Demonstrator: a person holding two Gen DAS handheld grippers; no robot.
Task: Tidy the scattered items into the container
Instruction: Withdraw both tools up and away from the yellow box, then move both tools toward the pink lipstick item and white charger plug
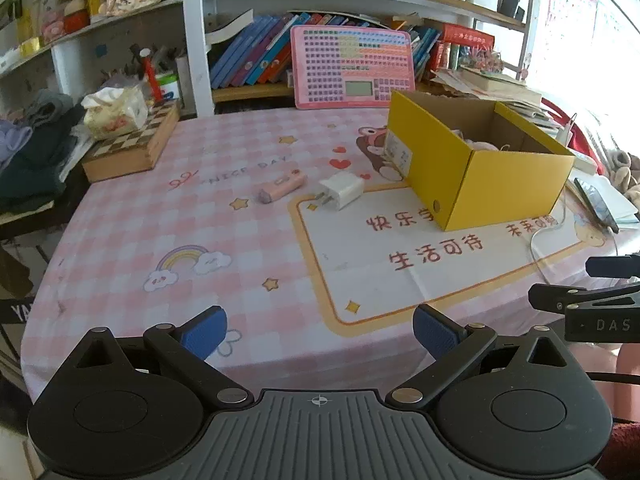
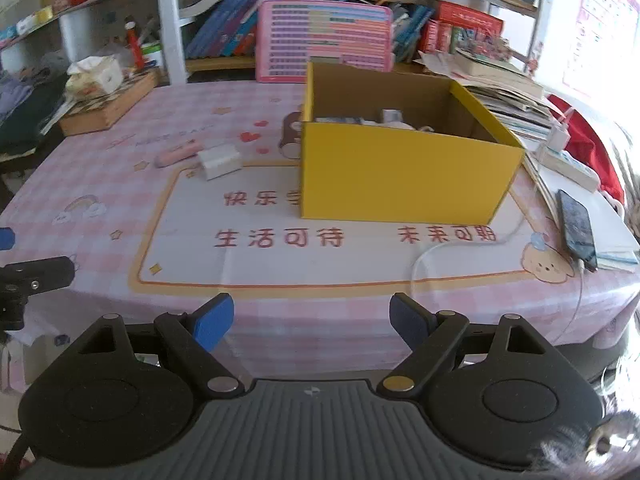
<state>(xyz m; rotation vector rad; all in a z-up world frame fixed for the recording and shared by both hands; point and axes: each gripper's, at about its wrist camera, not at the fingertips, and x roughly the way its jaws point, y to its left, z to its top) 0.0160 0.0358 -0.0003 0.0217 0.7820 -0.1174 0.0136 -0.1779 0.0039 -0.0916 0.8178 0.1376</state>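
Both grippers, left point(image 1: 320, 330) and right point(image 2: 312, 320), wide, empty; charger point(image 1: 341, 189), pink tube point(image 1: 281, 188) beside yellow box point(image 1: 472, 160).

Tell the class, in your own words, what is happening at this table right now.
A person holds two tools over a pink checked tablecloth. The left hand-held gripper and right hand-held gripper are both open and empty. A white charger plug and pink tube lie beside the yellow box, which already holds some items.
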